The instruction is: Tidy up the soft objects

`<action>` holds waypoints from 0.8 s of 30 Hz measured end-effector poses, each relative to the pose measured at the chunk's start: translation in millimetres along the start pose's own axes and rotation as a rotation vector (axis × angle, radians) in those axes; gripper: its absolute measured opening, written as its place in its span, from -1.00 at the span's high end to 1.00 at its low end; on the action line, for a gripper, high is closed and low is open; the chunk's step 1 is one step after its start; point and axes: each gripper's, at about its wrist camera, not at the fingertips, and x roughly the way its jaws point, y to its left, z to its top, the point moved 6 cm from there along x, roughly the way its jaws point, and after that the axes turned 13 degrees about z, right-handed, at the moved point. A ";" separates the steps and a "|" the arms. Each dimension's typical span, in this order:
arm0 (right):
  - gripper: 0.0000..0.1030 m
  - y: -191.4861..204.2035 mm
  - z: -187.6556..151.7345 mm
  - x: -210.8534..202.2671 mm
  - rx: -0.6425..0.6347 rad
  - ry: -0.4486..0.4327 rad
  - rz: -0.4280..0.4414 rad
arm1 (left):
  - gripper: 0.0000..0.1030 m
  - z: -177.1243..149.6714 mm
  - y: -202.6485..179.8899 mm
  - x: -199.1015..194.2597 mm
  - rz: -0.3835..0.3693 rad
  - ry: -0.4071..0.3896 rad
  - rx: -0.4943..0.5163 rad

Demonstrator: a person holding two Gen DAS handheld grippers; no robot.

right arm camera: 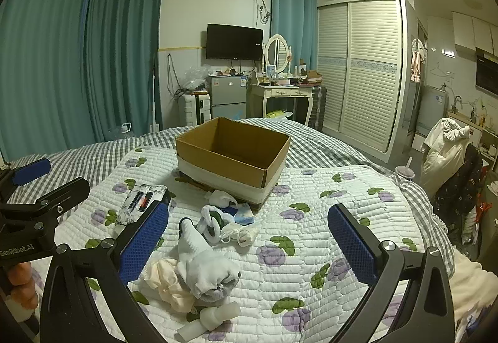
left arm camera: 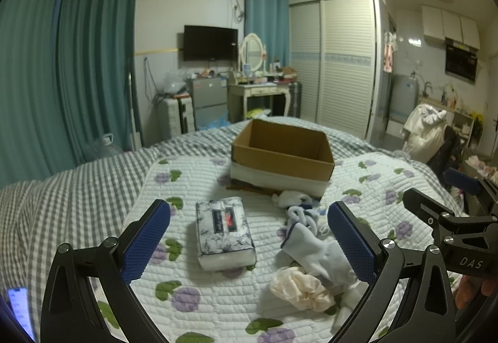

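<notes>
A brown cardboard box (right arm camera: 233, 153) is sitting open and upright on the flowered quilt (right arm camera: 326, 218), a white band running round its lower wall; nothing is showing inside. A tissue pack (left arm camera: 224, 232) in floral wrap is lying flat to its near left. A light blue sock (left arm camera: 314, 246) is lying crumpled beside a cream scrunchie (left arm camera: 298, 287), the two touching. Smaller white socks (right arm camera: 221, 198) and a blue cloth (right arm camera: 244, 215) are bunching just before the box's near corner.
</notes>
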 end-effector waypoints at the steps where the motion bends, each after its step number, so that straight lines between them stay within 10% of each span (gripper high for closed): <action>1: -1.00 0.8 -1.5 -0.5 0.000 0.001 0.000 | -1.00 -1.0 -0.2 0.5 0.002 0.001 0.000; 24: -1.00 5.3 -3.8 4.5 -0.009 0.022 0.020 | -1.00 -2.8 -2.5 1.0 0.005 0.004 0.003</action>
